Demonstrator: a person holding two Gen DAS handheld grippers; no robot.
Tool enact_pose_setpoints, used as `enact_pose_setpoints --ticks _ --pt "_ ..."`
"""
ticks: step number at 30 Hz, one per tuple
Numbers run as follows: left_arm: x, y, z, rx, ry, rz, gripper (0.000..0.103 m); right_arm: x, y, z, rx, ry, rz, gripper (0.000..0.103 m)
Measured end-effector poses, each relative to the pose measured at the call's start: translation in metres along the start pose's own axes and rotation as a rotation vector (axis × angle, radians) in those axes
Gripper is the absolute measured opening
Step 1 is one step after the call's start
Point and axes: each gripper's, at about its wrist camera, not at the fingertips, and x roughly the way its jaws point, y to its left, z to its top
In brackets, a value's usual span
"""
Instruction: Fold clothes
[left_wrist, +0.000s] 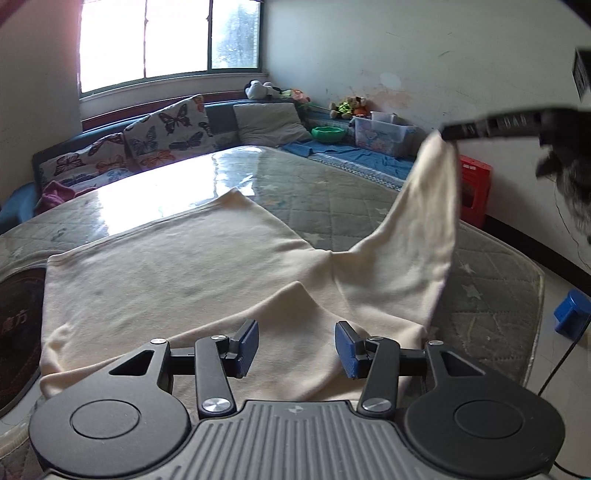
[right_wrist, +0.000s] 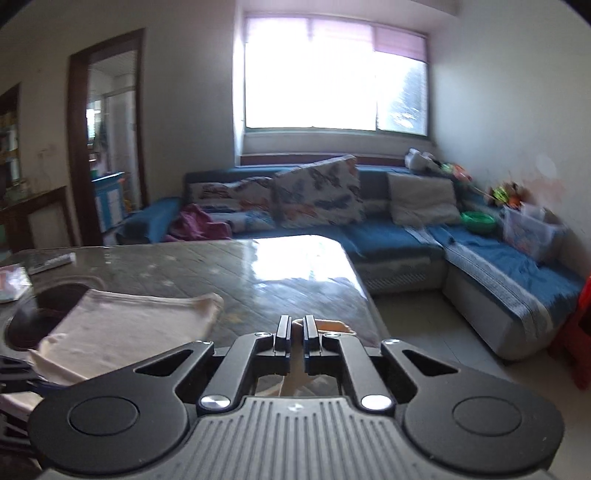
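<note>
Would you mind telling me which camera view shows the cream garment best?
The left wrist view: the cream garment lies spread over the table, one corner lifted by the right gripper. The right wrist view shows only a blurred part of it at lower left and a pinched bit between its own shut fingers.

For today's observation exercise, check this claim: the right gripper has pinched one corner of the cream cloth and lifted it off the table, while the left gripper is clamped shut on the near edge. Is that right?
Not quite. The left gripper is open, its blue pads apart above the cream cloth, as the left wrist view shows. The rest holds: the right gripper is shut on one corner and holds it up off the table.
</note>
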Motion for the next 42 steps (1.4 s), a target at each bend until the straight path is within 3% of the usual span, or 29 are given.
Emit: enact_pose_setpoints --ticks 4,11,19,26,32,42 --pt "-0.016 0.012 -0.004 -0.032 -0.029 0.014 0.051 -0.005 0.041 0.024 -0.079 -0.039 0.099 0.005" --pt "-0.059 0.057 -0.022 -0.133 -0.087 0.125 0.052 -0.001 0.122 0.054 -0.209 -0.068 0.285 0.005" --pt "-0.095 0.096 -0.051 -0.245 -0.110 0.229 0.053 0.016 0.211 0.051 -0.329 -0.015 0.479 0.005" --pt "-0.101 0.105 -0.066 -0.295 -0.097 0.256 0.053 0.024 0.250 0.029 -0.393 0.064 0.581 0.005" --pt "-0.104 0.105 -0.068 -0.297 -0.096 0.267 0.053 0.021 0.240 0.019 -0.404 0.093 0.575 0.009" --pt "-0.086 0.089 -0.057 -0.238 -0.084 0.224 0.046 0.024 0.168 -0.019 -0.385 0.198 0.357 0.034"
